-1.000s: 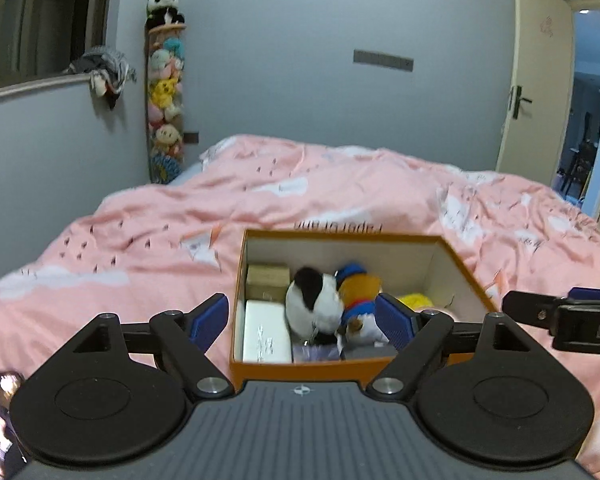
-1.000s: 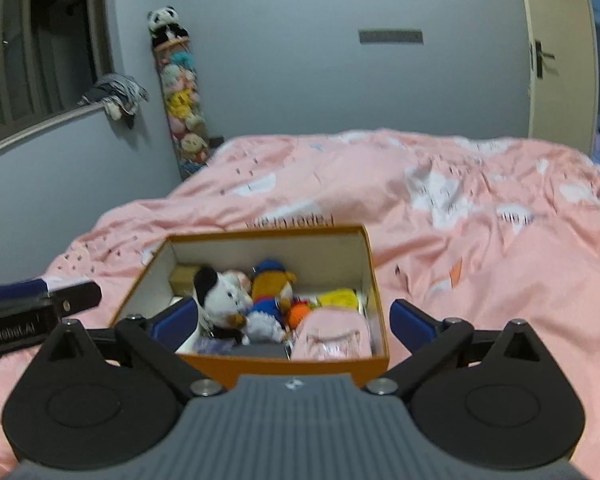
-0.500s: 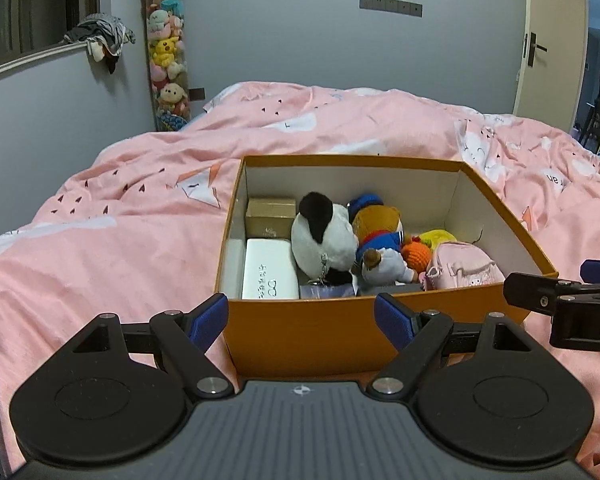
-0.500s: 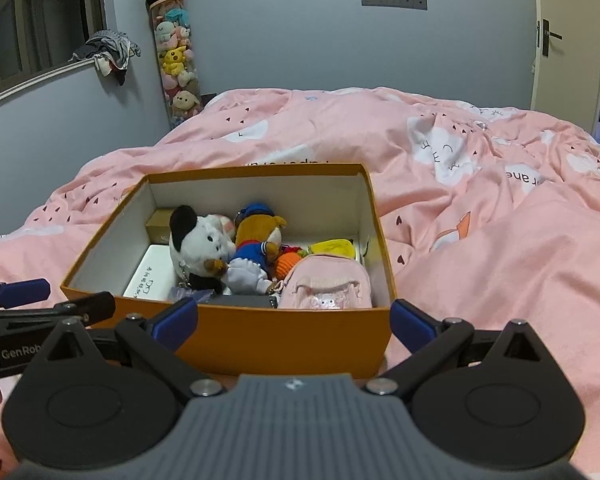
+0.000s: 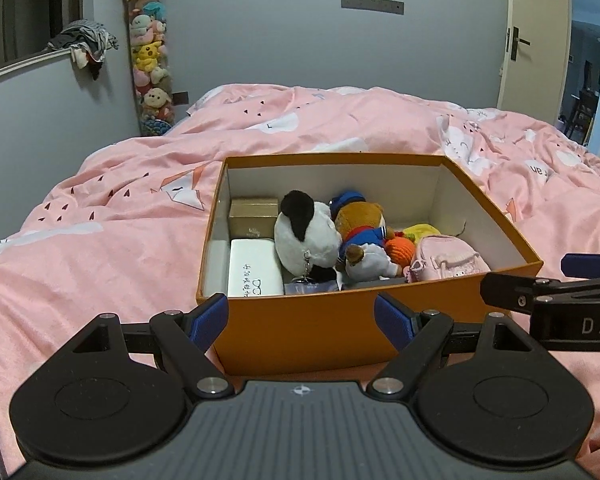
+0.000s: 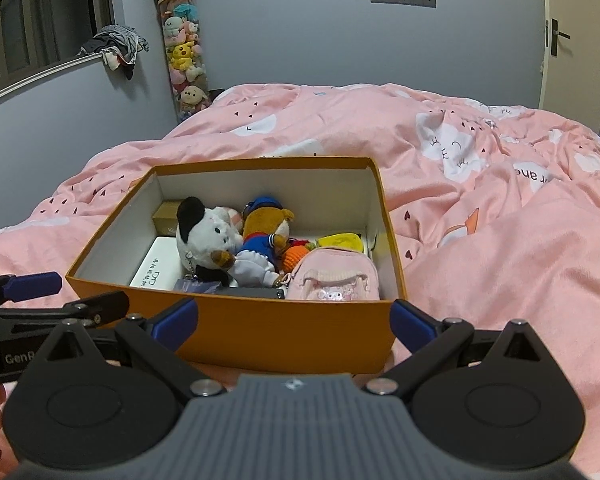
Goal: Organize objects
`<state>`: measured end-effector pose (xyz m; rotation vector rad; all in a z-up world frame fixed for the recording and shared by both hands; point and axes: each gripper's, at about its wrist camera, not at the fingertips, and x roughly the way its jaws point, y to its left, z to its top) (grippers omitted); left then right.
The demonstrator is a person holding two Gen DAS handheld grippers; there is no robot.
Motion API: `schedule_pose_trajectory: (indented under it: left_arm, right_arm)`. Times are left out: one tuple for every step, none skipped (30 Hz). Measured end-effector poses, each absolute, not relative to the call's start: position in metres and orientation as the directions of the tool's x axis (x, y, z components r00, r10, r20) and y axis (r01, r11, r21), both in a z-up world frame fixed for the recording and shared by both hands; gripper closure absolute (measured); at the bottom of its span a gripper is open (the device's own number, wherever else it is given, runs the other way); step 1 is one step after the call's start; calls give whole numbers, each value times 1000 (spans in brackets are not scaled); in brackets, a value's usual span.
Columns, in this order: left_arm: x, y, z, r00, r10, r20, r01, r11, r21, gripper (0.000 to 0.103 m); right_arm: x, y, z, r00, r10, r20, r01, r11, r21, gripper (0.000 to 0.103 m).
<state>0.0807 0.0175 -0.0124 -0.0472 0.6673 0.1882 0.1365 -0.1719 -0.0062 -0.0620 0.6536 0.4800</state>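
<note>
Left wrist view: one orange box [image 5: 300, 332], centre frame, on pink bedding [image 5: 100, 240]. Contents: two plush toys, panda [image 5: 306, 236] and bear [image 5: 362, 226]; one white case [image 5: 254, 268]; one tan carton [image 5: 254, 210]; one pink pouch [image 5: 448, 260]. Left gripper [image 5: 300, 318], lower centre, tongs apart, empty.

Right wrist view: same box [image 6: 284, 336], centre. Right gripper [image 6: 294, 320], lower centre, tongs apart, empty.
</note>
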Motion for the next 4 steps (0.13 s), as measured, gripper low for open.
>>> schedule_pose_trajectory:
  left_arm:
    - [81,17,-13,768,160,-620,-191,982,17,6]
    - [81,18,-13,768,162,-620,-193,981,16,6]
    - [81,18,-13,767,163,-621,-197,980,15,6]
    - [82,19,-13,765,165,-622,-200,980,15,6]
  right_arm:
    - [137,-172,-7,688,409,-599,-447,889,94,1]
    - [137,-172,-7,687,410,-600,-447,889,95,1]
    - [137,-172,-8,686,410,-601,-448,889,96,1]
    - [137,-172,-8,684,410,-603,-448,889,96,1]
